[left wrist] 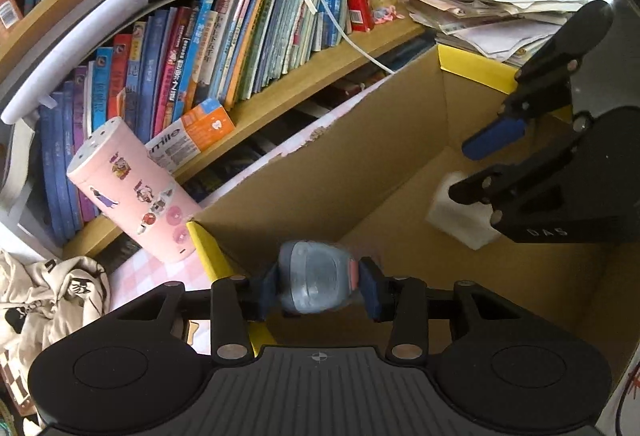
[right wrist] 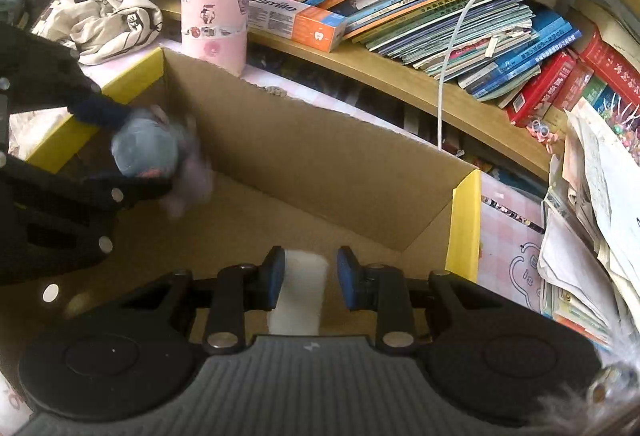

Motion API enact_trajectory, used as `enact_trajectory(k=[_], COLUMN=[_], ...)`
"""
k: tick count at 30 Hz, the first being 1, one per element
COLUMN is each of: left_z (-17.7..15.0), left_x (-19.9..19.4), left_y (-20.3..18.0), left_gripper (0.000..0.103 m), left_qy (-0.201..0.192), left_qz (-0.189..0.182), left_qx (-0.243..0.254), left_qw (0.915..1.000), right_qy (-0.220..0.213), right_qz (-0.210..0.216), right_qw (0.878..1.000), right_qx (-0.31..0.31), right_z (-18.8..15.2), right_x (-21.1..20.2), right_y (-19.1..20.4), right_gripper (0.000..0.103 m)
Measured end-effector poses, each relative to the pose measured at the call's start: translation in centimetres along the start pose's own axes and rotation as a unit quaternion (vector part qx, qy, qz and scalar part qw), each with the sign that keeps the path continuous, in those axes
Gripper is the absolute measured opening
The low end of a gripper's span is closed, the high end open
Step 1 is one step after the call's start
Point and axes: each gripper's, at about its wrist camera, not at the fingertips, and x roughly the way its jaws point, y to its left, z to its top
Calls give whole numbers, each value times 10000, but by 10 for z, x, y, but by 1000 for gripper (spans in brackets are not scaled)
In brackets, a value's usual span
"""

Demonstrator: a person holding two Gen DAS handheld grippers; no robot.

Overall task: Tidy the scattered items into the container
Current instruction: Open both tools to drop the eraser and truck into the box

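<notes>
Box [left wrist: 400, 140] work is at the drop stage: both tongs hang inside its open top, each carrying 1 item.

Left tongs [left wrist: 320, 290] are narrowed onto a grey-blue bottle [left wrist: 316, 282], the pads pressing its 2 sides, with the bottle just inside the near yellow-taped corner [left wrist: 204, 248]. From the right wrist view the same bottle [right wrist: 146, 148] looks blurred, so its exact tilt cannot be told. Right tongs [right wrist: 306, 278] have a white pad [right wrist: 298, 296] between the fingers; the blue fingers sit at its edges with little gap showing, so I read it as held, lightly. From the left view that pad [left wrist: 460, 212] appears low, near the box floor.

To finish well, I would lower each item until it is close to the cardboard floor, then spread the fingers without jerking, so the bottle does not roll or bounce. Keep the 2 tongs well apart; they face each other across the box. Lift straight up afterwards, clear of the walls, so no rim is caught.

Beyond the box stand a pink tube [left wrist: 132, 192], a toothpaste carton [right wrist: 296, 20] and shelved books [left wrist: 224, 36]. A white cable [right wrist: 452, 48] hangs over the far wall; keep away from it.
</notes>
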Motion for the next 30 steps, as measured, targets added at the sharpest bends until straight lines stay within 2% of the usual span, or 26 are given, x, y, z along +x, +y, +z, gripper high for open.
enact_trajectory(k=[5, 6, 7, 9, 15, 19, 23, 25, 30], left_z=[0, 1, 1, 0, -3, -6, -10, -12, -20], left_x=[-3, -4, -6, -10, -25, -36, -50, -58, -81], left_y=[-4, -4, -5, -6, -11, -9, -7, -5, 1], left_gripper=[45, 53, 66, 73, 77, 81, 86, 92, 93], left_qy=[-71, -91, -134, -243, -415, -497, -585, -652, -886], left_qz=[78, 120, 151, 178, 197, 247, 340, 412, 483], left_qx=[65, 77, 100, 158, 210, 83, -90, -238, -562], left_qw=[9999, 9999, 9997, 9994, 9987, 9984, 9977, 9967, 9933], right_qy=[-27, -48, -76, -135, -312, -458, -589, -682, -924], right_qz=[-2, -14, -26, -43, -77, -115, -128, -141, -189], right_qw=[10000, 10000, 10000, 9999, 9994, 9986, 9973, 9965, 9936], right_qx=[13, 23, 33, 51, 112, 253, 408, 455, 618], right_z=[0, -1, -1, -1, -3, -5, -9, -11, -16], right_x=[-1, -2, -3, -5, -16, -27, -40, -49, -72], right_y=[-1, -1, -1, -1, 1, 2, 3, 4, 5], right_gripper=[29, 32, 37, 46, 59, 78, 82, 85, 89])
